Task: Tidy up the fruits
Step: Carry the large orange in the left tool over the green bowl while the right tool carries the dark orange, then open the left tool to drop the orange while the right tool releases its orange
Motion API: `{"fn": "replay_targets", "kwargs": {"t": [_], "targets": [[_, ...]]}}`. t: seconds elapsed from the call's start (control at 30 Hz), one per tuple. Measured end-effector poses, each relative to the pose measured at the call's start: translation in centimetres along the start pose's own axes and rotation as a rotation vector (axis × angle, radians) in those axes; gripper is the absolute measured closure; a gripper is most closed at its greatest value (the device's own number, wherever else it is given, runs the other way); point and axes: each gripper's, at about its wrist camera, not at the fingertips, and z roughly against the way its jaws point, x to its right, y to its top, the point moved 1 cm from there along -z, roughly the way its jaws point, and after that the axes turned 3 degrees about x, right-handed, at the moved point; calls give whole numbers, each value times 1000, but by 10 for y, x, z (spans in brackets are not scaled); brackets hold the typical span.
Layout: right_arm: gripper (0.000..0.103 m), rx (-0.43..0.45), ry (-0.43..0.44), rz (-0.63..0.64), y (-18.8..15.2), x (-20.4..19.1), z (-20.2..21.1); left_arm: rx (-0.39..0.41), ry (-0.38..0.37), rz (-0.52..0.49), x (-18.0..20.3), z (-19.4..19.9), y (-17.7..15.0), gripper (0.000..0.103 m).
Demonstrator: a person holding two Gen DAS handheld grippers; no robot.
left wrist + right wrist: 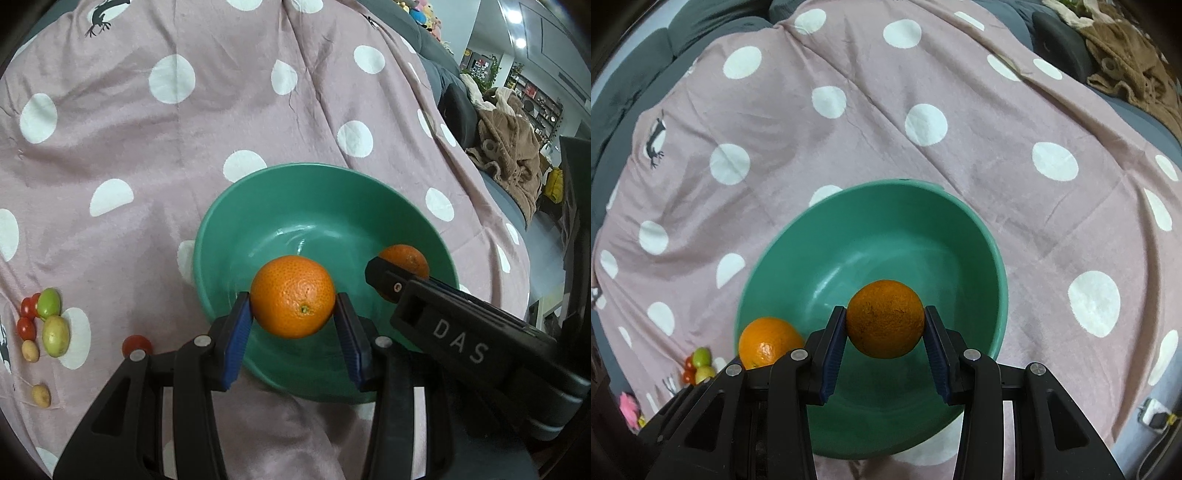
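A green bowl (pixel 258 206) (pixel 820 236) sits on a pink cloth with white dots. My left gripper (pixel 293 297) is shut on a bright orange (pixel 291 295), held over the bowl's near side. My right gripper (pixel 885 319) is shut on a darker orange (pixel 885 317), also held above the bowl. In the left wrist view the right gripper (pixel 397 275) comes in from the right with its orange (pixel 406 258) partly hidden behind a finger. In the right wrist view the left gripper's orange (pixel 768 341) shows at the bowl's left rim. The bowl's inside holds no fruit.
A cluster of small fruits lies on the cloth at the left: green ones (pixel 50 302), red cherry tomatoes (pixel 26 326), small yellowish ones (pixel 40 394), and one red tomato (pixel 136 344) near my left finger. A grey sofa with brown fabric (pixel 513 147) lies beyond the cloth's right edge.
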Motion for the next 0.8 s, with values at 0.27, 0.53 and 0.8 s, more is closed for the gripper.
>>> {"fn": "replay_targets", "kwargs": {"t": [0.27,0.53,0.8], "targets": [[59,-4,-9,8,0,-1,-2,-7,-6,-5,1,-3,-1,58],[59,-5,-16,16,0,-4,-2,-11,-13,-4,0,3,-2,56],[46,79,9,50,2,-17,18,88,27,-10,-16,45,-2,36]]}}
